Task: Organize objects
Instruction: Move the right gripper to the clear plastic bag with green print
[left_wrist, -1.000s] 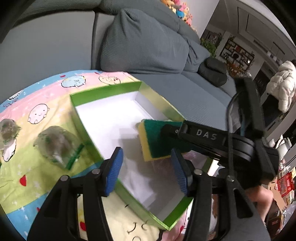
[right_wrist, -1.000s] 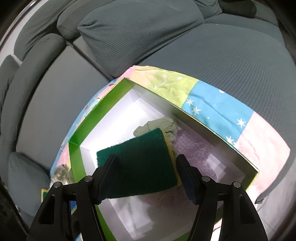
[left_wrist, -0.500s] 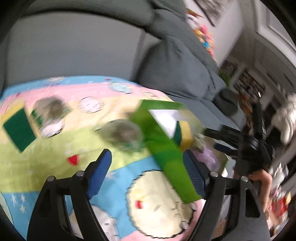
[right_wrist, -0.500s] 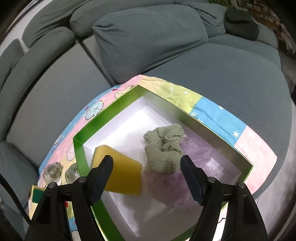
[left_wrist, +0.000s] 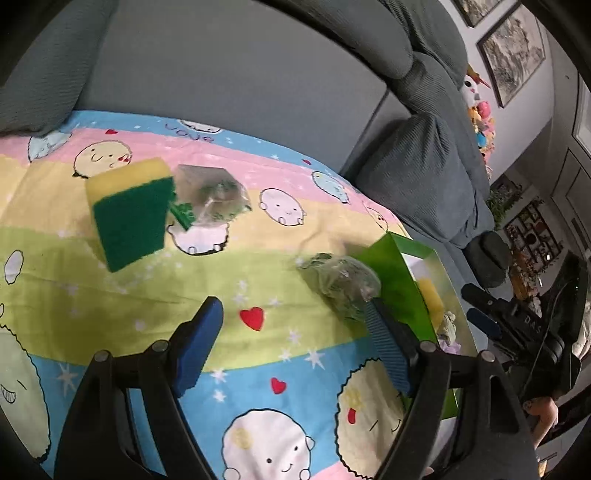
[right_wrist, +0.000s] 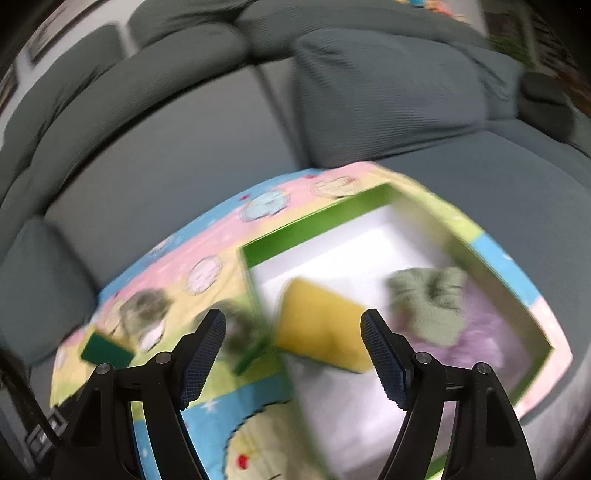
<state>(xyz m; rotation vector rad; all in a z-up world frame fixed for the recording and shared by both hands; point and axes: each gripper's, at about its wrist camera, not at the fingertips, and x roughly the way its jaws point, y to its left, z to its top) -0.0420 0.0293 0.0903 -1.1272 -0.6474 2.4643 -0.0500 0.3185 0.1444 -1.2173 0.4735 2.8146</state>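
Observation:
A green box with a white inside (right_wrist: 314, 229) stands on a cartoon-print cloth (left_wrist: 258, 229) on the sofa. It holds a yellow sponge (right_wrist: 321, 328), a green cloth (right_wrist: 432, 299) and a purple cloth (right_wrist: 487, 343). A second yellow-and-green sponge (left_wrist: 129, 214) lies on the cloth at the left. Two clear bags with greenish contents lie there, one (left_wrist: 210, 195) beside that sponge, one (left_wrist: 340, 284) against the box wall (left_wrist: 402, 288). My left gripper (left_wrist: 295, 347) is open and empty above the cloth. My right gripper (right_wrist: 293, 360) is open and empty over the box's near edge.
Grey sofa cushions (right_wrist: 388, 92) rise behind the cloth. The right gripper's body (left_wrist: 524, 332) shows at the right of the left wrist view. Shelves and toys stand far right. The right wrist view is blurred.
My right gripper opened and let the sponge drop into the box, then pulled back and left. My left gripper swung left from over the box to over the cloth.

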